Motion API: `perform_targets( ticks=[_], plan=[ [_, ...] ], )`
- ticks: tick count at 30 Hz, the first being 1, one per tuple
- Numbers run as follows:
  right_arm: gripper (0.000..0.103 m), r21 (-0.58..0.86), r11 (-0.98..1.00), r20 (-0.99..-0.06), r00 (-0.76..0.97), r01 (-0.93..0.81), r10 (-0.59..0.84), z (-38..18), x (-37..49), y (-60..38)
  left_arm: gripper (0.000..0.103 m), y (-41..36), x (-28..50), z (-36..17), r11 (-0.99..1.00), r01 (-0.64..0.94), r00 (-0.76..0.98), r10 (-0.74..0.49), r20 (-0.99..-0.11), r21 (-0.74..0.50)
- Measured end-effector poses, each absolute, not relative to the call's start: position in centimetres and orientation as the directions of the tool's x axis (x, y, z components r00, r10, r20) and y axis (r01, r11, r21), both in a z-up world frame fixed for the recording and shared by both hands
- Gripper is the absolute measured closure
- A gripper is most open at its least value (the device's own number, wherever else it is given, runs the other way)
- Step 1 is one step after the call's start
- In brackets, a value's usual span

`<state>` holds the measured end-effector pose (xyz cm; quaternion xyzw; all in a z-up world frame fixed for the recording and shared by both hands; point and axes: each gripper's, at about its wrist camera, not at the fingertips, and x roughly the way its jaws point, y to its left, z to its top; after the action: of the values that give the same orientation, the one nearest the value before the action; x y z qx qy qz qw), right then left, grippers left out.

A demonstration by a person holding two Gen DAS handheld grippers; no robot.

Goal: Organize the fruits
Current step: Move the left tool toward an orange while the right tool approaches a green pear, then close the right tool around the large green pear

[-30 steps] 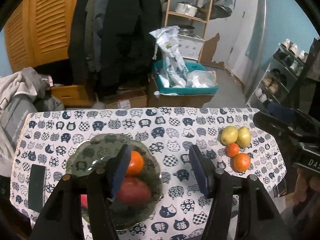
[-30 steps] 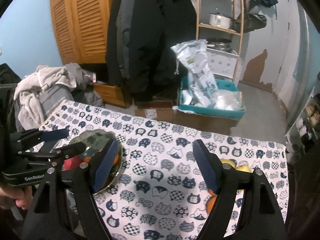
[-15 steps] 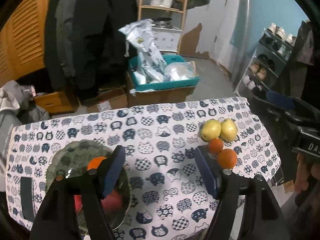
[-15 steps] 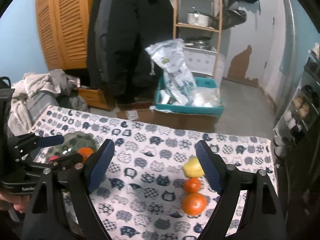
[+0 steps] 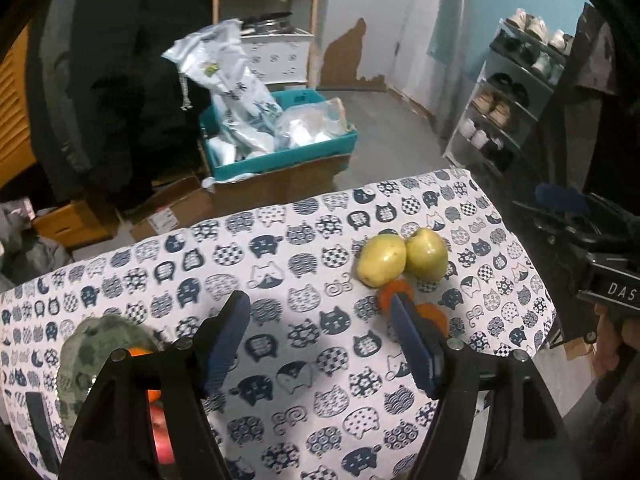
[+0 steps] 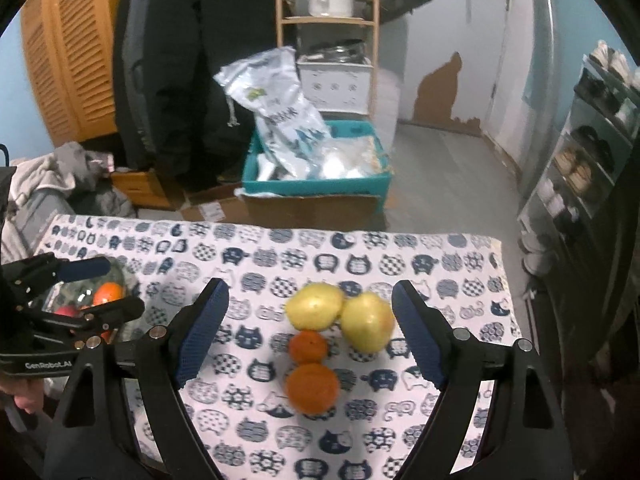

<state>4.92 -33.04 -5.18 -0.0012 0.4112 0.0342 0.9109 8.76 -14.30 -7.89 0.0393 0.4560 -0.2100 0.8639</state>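
The four loose fruits, two yellow pears [image 6: 316,306] and two oranges [image 6: 312,388], lay bunched in the lower middle of the right wrist view, where a second before they had sat low at the right of that view, largely hidden behind a finger, so the right gripper [image 6: 310,336] had swung over to frame them, jaws apart and empty. The left gripper [image 5: 320,344], also apart and empty, had drifted away from the glass bowl [image 5: 76,356] at lower left, which held an orange and a red fruit; I judged another pick was coming. The cluster sat near the counter [image 6: 248,252] edge at right, with bare cloth between it and the bowl.
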Motion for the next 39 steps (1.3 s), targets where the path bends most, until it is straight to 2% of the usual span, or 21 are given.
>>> perform_targets(
  ticks=[11,18,26,39],
  plan=[
    [0.019,0.028,0.999,-0.787,0.616,-0.031,0.041,-8.2,6.8,-37.0,0.029,-18.6,11.7,-9.3,0.897,0.428,0.472,-0.33,-0.817,-0.115],
    [0.019,0.068,0.997,-0.832,0.551,-0.028,0.072,-12.9,9.2,-39.0,0.029,-20.6,13.6,-12.3,0.898,0.428,0.434,-0.303,-0.848,-0.102],
    [0.019,0.101,0.995,-0.89,0.445,-0.022,0.101,-18.9,11.1,-39.8,0.029,-20.9,15.3,-15.8,0.91,0.397,0.375,-0.279,-0.884,-0.119],
    [0.019,0.086,0.995,-0.919,0.381,-0.054,0.1,-23.1,13.1,-39.1,0.029,-20.6,16.7,-18.5,0.914,0.386,0.337,-0.269,-0.902,-0.128]
  ],
)
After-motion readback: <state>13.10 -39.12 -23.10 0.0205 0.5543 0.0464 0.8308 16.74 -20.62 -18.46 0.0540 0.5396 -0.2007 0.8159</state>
